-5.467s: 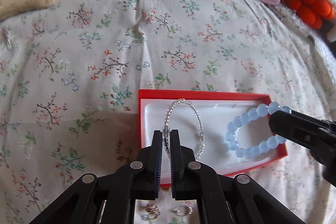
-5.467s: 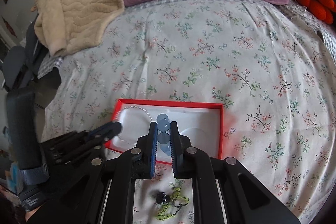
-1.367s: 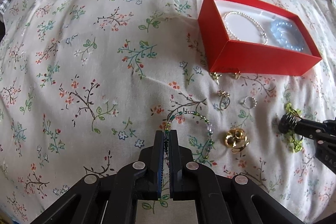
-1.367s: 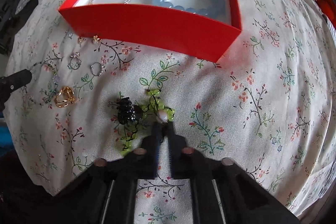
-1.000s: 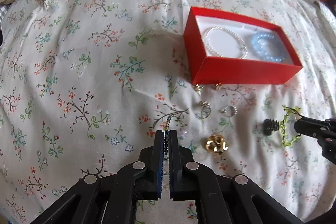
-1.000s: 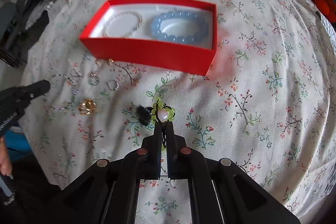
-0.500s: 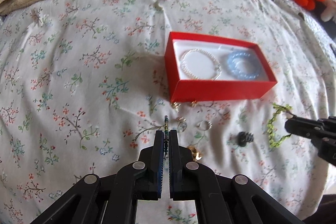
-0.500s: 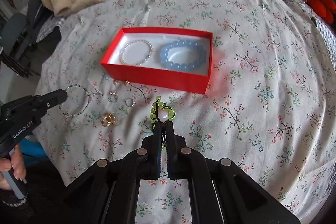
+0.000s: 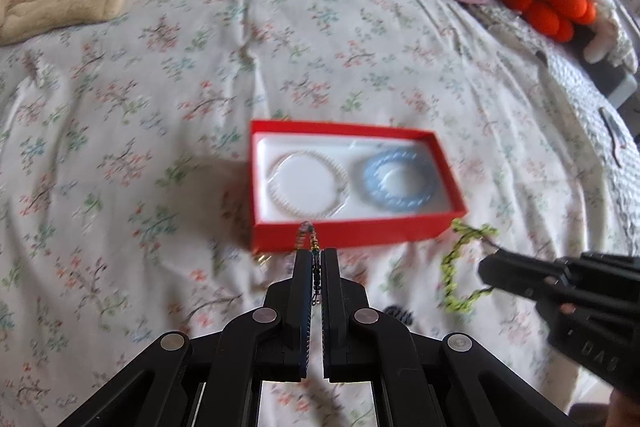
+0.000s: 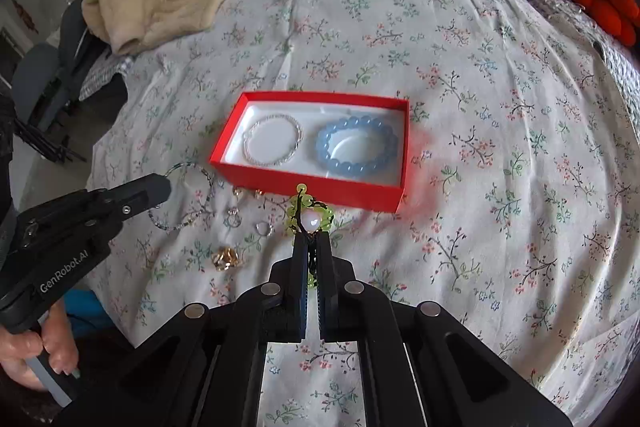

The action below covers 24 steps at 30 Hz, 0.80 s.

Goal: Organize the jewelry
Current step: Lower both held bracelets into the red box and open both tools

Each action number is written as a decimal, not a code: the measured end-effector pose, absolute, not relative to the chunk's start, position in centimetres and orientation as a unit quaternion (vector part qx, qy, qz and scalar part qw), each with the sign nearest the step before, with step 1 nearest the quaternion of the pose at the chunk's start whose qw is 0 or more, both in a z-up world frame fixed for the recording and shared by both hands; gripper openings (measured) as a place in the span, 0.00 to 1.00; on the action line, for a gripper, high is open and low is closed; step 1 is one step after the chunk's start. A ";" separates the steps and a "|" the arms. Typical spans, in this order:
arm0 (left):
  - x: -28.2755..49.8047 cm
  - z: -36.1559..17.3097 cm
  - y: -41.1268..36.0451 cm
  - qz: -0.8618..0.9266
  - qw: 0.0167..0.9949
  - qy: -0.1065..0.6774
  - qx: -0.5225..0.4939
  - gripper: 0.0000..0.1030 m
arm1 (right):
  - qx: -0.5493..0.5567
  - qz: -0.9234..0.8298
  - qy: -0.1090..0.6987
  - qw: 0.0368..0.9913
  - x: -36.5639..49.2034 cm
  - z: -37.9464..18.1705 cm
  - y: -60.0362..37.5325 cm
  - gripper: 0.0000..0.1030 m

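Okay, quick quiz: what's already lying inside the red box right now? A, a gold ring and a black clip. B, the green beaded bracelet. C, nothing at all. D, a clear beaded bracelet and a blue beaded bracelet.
D: the red box holds a clear beaded bracelet and a blue beaded bracelet, side by side on its white lining.

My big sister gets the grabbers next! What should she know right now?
Left tool: shut on the thin green-beaded bracelet, held up off the bed.
Right tool: shut on the lime-green beaded bracelet with a pale heart charm, also lifted.
Red rectangular box: open on the floral bedsheet. Already inside, side by side, are the clear-beaded bracelet and the pale blue round-bead bracelet.
Left to do: put both held bracelets in the box, then the gold knot ring, the small silver rings and the black piece on the sheet.
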<state>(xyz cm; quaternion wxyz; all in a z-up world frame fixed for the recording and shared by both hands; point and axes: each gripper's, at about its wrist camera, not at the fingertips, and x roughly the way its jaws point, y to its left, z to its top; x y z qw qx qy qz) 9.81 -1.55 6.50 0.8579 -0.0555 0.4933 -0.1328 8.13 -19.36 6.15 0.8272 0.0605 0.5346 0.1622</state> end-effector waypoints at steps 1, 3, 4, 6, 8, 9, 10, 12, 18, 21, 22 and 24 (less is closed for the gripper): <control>10.1 6.6 -1.8 -0.135 0.858 0.492 -0.058 0.00 | 0.063 0.162 0.534 0.828 8.3 6.3 -19.5 0.03; 10.9 6.7 -2.5 -0.139 0.858 0.490 -0.066 0.00 | 0.069 0.158 0.531 0.830 8.6 6.5 -19.8 0.03; 11.3 6.8 -2.7 -0.141 0.859 0.488 -0.071 0.00 | 0.071 0.155 0.529 0.831 8.8 6.7 -20.1 0.03; 12.1 6.9 -3.1 -0.145 0.859 0.484 -0.082 0.00 | 0.076 0.147 0.526 0.834 9.2 6.9 -20.7 0.03; 12.9 6.9 -3.7 -0.149 0.858 0.482 -0.092 0.00 | 0.085 0.142 0.526 0.834 9.7 6.9 -21.3 0.03; 13.4 6.8 -4.0 -0.152 0.857 0.482 -0.097 0.00 | 0.091 0.139 0.526 0.834 10.1 7.0 -21.8 0.03; 13.8 6.8 -4.3 -0.154 0.856 0.483 -0.099 0.00 | 0.095 0.137 0.526 0.834 10.3 7.0 -22.0 0.03; 14.6 6.6 -5.0 -0.161 0.854 0.483 -0.104 0.00 | 0.104 0.136 0.526 0.833 10.7 7.1 -22.5 0.03; 16.5 5.1 -5.9 -0.167 0.849 0.489 -0.112 0.00 | 0.114 0.137 0.526 0.831 11.8 7.1 -23.1 0.03; 17.5 3.8 -5.4 -0.144 0.848 0.499 -0.102 0.00 | 0.121 0.133 0.529 0.829 12.3 6.8 -23.4 0.03; 17.7 3.5 -5.2 -0.138 0.848 0.502 -0.101 0.00 | 0.123 0.132 0.530 0.828 12.4 6.7 -23.5 0.03; 18.3 2.7 -4.7 -0.125 0.847 0.507 -0.098 0.00 | 0.126 0.129 0.532 0.827 12.7 6.5 -23.7 0.03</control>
